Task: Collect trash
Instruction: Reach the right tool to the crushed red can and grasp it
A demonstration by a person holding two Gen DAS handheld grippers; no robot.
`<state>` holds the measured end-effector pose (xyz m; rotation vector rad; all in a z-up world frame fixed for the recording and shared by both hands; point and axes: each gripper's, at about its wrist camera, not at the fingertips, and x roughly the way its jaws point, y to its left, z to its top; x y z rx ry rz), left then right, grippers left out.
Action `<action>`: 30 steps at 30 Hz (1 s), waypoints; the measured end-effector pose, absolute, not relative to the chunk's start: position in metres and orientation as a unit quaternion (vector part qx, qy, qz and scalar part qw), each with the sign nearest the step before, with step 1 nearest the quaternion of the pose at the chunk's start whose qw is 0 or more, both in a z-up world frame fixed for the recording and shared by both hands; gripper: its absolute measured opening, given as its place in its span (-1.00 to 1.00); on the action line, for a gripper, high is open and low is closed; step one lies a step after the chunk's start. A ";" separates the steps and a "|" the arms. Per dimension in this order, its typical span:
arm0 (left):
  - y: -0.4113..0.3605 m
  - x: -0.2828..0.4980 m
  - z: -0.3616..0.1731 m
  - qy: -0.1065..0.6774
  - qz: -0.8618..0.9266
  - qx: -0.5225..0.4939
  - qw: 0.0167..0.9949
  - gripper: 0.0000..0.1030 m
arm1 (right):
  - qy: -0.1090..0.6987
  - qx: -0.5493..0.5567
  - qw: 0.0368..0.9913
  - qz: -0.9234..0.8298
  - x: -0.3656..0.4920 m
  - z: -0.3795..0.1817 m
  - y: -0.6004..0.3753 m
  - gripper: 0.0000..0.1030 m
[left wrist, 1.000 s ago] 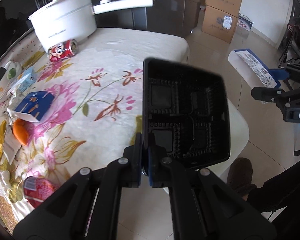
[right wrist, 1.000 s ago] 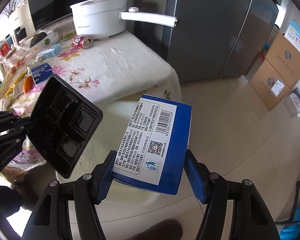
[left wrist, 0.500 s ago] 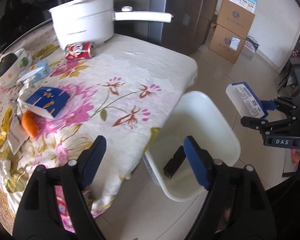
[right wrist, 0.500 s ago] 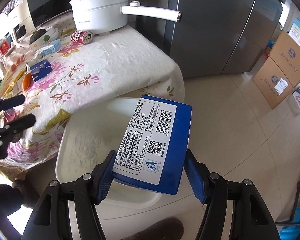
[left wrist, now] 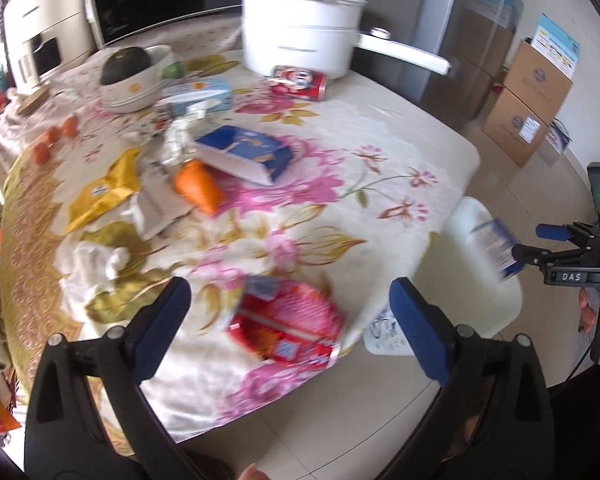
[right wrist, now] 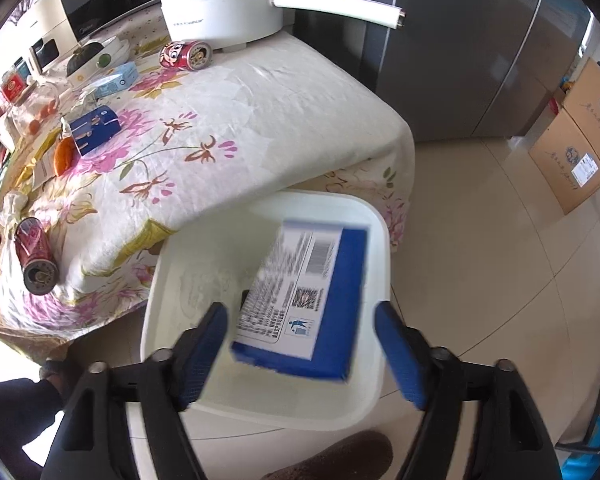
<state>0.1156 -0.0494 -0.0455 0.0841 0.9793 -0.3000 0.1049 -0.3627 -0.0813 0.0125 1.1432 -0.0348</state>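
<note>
Red packet (left wrist: 286,322): at table edge beside bin (right wrist: 376,236), directly ahead between left gripper's (left wrist: 288,316) wide-spread jaws. Right gripper (right wrist: 300,332): wide, blue box (right wrist: 312,304) loose over bin.

The blue box (right wrist: 304,304) is smeared by motion blur, its print unreadable, and it covers part of the white bin (right wrist: 180,272) floor, where only a dark sliver (right wrist: 245,295) shows. In the left wrist view the red packet (left wrist: 286,326) is blurred, and the bench (left wrist: 340,152) hides the bin's near side.
</note>
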 end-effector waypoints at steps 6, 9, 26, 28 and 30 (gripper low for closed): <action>-0.006 0.111 -0.047 0.480 -0.114 0.013 0.870 0.94 | 0.535 -0.003 0.845 0.006 0.114 -0.071 -0.332 0.69; 0.013 0.107 -0.051 0.485 -0.103 0.007 0.868 0.94 | 0.534 -0.013 0.845 0.029 0.116 -0.066 -0.308 0.69; 0.106 0.093 -0.078 0.521 -0.040 -0.021 0.852 0.94 | 0.525 -0.087 0.829 0.170 0.124 -0.056 -0.148 0.69; 0.116 0.092 -0.082 0.526 -0.033 -0.025 0.850 0.94 | 0.528 -0.091 0.825 0.181 0.127 -0.060 -0.133 0.69; 0.124 0.092 -0.084 0.529 -0.027 -0.029 0.848 0.94 | 0.531 -0.094 0.820 0.192 0.129 -0.064 -0.123 0.69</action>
